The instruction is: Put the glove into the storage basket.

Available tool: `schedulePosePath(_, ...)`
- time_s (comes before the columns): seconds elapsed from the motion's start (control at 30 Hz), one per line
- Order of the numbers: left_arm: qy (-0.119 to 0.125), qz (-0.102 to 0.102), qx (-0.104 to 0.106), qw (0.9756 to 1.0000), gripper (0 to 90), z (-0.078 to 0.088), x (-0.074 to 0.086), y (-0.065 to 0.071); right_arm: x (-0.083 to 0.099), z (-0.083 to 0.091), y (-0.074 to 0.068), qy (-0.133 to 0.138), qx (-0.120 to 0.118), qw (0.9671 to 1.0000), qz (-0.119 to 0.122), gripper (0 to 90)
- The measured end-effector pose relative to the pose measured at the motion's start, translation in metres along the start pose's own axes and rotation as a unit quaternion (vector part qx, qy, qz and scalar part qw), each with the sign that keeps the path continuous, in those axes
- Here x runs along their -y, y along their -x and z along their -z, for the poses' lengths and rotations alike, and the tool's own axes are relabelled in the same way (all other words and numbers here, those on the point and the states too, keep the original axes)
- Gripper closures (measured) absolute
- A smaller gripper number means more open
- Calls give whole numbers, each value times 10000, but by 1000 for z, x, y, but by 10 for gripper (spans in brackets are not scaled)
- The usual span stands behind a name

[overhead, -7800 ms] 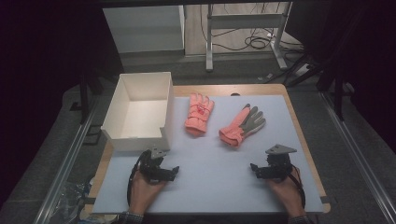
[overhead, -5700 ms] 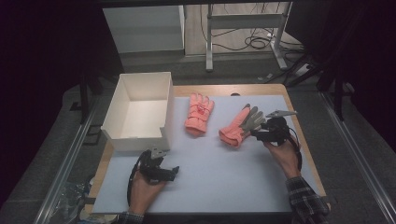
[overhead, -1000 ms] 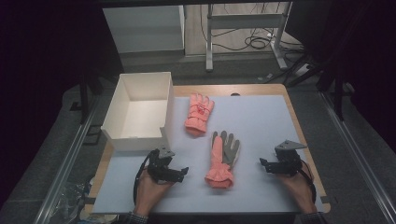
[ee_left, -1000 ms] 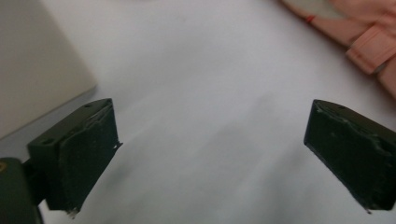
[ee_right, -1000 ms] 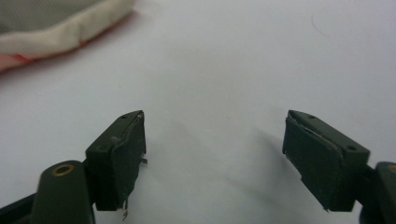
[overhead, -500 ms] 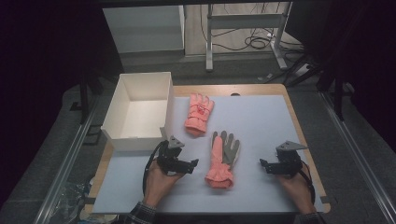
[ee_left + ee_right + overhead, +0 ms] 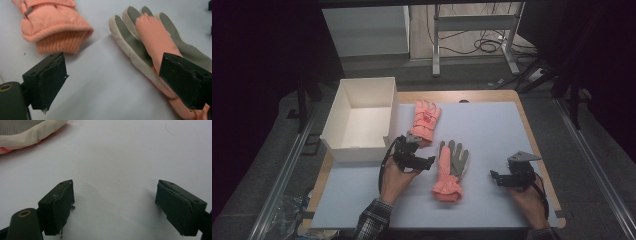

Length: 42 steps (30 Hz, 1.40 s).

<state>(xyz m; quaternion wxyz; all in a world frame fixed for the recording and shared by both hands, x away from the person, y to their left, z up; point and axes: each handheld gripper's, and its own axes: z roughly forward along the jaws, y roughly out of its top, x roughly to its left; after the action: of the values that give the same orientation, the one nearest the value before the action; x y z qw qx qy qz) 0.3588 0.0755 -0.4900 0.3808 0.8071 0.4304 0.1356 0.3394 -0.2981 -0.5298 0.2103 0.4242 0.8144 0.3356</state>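
The left gripper (image 7: 424,161) has been brought between the 2 gloves, its wide jaws just narrowed slightly, nothing held. The near glove (image 7: 449,169) lies repositioned mid-bench; the far glove (image 7: 425,121) beside the box (image 7: 343,145). The right gripper (image 7: 502,178) rests open, empty.

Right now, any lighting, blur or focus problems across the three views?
High view: table evenly lit, surroundings near black, mildly soft. Left gripper view: both gloves sharp, jaws slightly soft, faint shadows under the cuffs. Right gripper view: mat bright without glare, soft jaw shadows, glove edge blurred.
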Motion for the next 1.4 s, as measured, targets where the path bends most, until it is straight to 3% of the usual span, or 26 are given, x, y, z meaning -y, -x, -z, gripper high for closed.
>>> schedulePosePath(0.4, 50, 119, -267, 9996, 144, -26, -42, -16, 0, 0, 0, 3, 0, 10000, 2, 158)
schedulePosePath(0.6, -61, 242, -495, 9985, 181, -46, -63, -29, 0, 0, 0, -2, 2, 10000, -6, 159)
schedulePosePath(0.87, -196, 466, -872, 9949, 183, -75, -79, -52, 0, 0, 0, 8, 0, 10000, -4, 158)
schedulePosePath(0.9, -256, 500, -1047, 9929, 163, -81, -80, -56, 0, 0, 0, 9, 0, 10000, -3, 158)
schedulePosePath(0.97, -274, 550, -1085, 9922, 128, -85, -81, -59, 0, 0, 0, 10, 1, 10000, -2, 159)
schedulePosePath(1.07, -445, 671, -1297, 9883, 102, -96, -77, -68, 0, 0, 0, 12, 0, 10000, -1, 158)
schedulePosePath(1.2, -413, 804, -1050, 9904, 138, -100, -74, -70, 0, 0, 0, 12, 1, 10000, -1, 158)
schedulePosePath(1.4, -579, 622, -1110, 9902, 145, -101, -77, -63, 0, 0, 0, 11, 2, 10000, -1, 159)
